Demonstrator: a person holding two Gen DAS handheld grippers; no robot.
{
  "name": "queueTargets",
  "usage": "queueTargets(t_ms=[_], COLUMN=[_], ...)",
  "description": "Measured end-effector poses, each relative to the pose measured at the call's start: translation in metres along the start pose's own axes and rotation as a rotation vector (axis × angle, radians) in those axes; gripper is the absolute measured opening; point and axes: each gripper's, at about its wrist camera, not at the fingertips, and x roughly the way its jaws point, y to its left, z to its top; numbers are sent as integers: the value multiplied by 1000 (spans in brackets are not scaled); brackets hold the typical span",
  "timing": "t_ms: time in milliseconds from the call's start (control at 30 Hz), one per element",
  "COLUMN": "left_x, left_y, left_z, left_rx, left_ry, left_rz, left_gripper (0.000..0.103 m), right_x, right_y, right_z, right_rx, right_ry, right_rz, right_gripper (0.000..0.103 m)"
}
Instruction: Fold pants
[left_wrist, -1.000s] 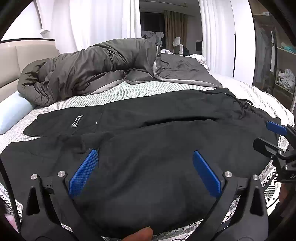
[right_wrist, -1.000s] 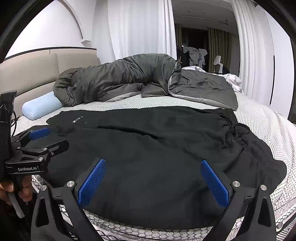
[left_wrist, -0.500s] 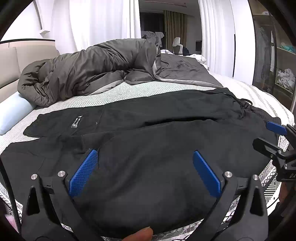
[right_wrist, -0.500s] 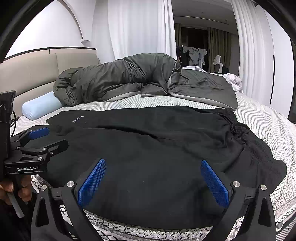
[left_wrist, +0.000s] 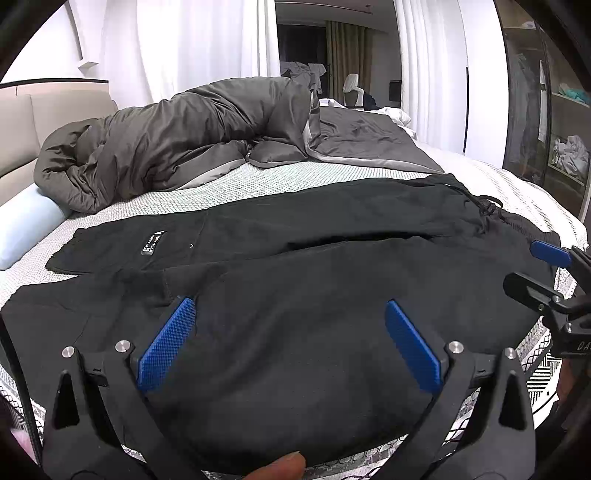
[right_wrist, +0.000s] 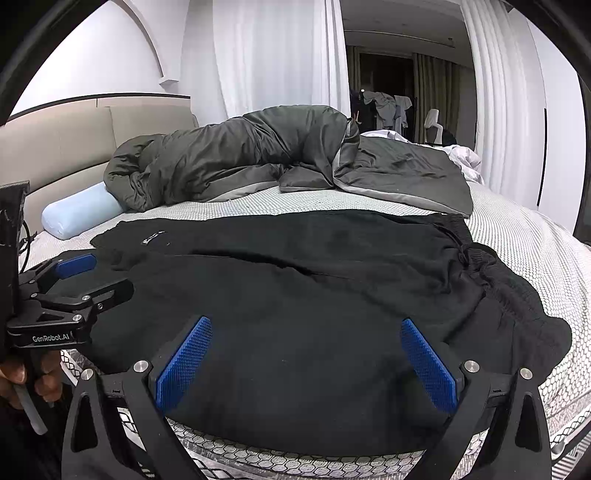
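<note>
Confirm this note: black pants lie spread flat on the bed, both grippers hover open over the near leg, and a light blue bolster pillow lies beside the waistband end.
One detail is off. The light blue bolster pillow lies by the leg-cuff end of the black pants, opposite the waistband, as the right wrist view shows. The rest holds: pants spread flat, left gripper and right gripper hovering open over the near leg.

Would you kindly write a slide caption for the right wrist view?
Open right gripper poised over black pants spread flat on the bed, left gripper alongside.
</note>
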Motion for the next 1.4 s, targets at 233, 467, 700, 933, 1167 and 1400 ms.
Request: queueTargets(t_ms=[233, 467, 700, 933, 1167, 1400], left_x=[2, 3, 6, 0, 10, 21], left_y=[0, -2, 5, 33, 86, 98], left_z=[0, -4, -6, -8, -20, -28], left_rx=[17, 34, 29, -30, -140, -153], left_ry=[6, 18, 25, 30, 118, 162], left_rz=[-11, -11, 5, 46, 98, 132], left_gripper=[102, 102, 102, 102, 102, 102], right_x=[2, 8, 16, -4, -27, -4], right_y=[-2, -12, -26, -82, -186, -211], right_z=[1, 0, -4, -4, -33, -34], right_rx=[20, 49, 28, 170, 544, 658], right_ry=[45, 82, 156, 113, 173, 207], right_rz=[-6, -27, -85, -164, -185, -114], right_gripper=[103, 103, 103, 103, 90, 40])
